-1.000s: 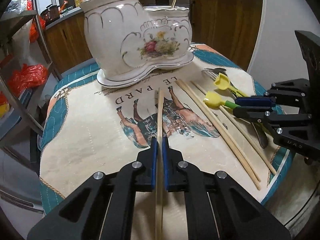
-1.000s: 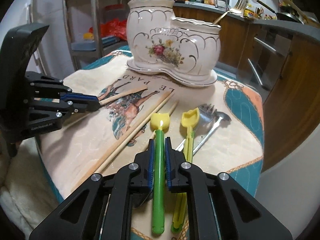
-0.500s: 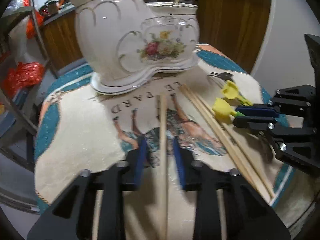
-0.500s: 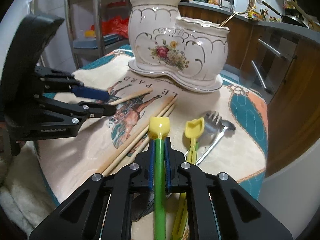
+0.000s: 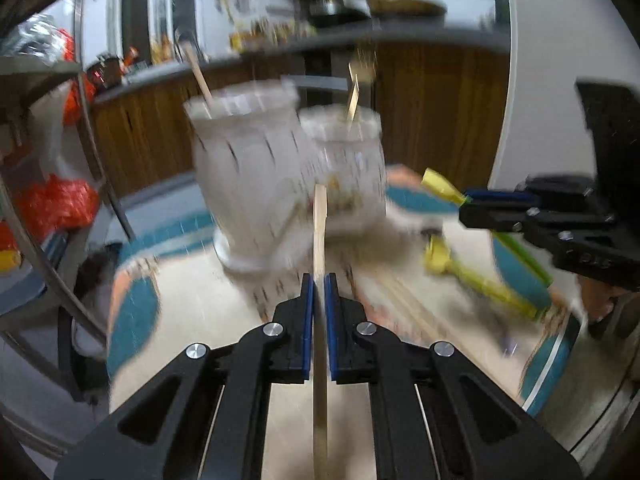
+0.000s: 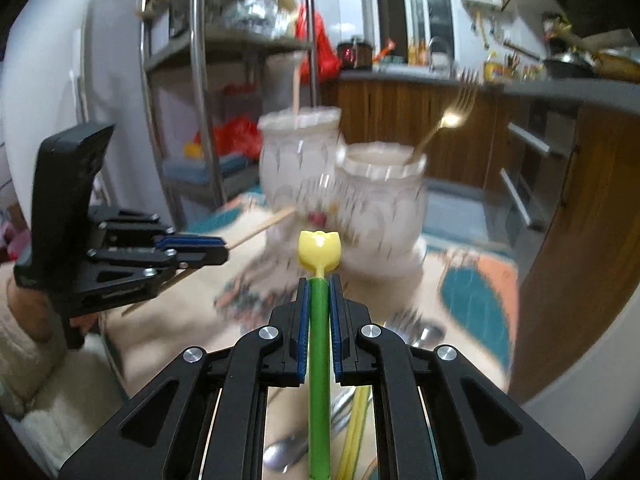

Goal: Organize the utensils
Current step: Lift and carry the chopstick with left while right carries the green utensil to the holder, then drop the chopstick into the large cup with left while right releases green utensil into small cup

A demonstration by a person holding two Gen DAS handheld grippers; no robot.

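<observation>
Between my two claws: the white ceramic holder (image 5: 280, 184) stands on the round table (image 5: 192, 320), and both claws point at it from in front.

Left claw (image 5: 319, 292): the blue pads are pressed on a wooden chopstick (image 5: 320, 224), gripped around its middle, so one end sticks out forward and the other runs back under my hand. It is lifted off the cloth and its tip sits in front of the holder.

Right claw (image 6: 319, 294): closed on the green-handled spoon (image 6: 319, 344); the yellow head (image 6: 319, 250) comes out just past the fingertips. I hold it near the head, I think so that it does not swing.

Why two at once: each claw has one piece, so I judge both will go in together, each to its own cup.

Holder, tall cup (image 6: 298, 152): one wooden stick already stands in it. My chopstick belongs here, I think.

Holder, low cup (image 6: 380, 184): a golden fork (image 6: 448, 124) leans in it. The spoon likely goes here.

Left on the table: a second yellow spoon (image 5: 472, 276), more chopsticks (image 5: 404, 308), and metal cutlery (image 6: 420, 332) under my right claw.

Picture quality: much is blurred, so I cannot tell how close the tips are to the cups.

Next: raise both tips above the rims, then lower them in.
</observation>
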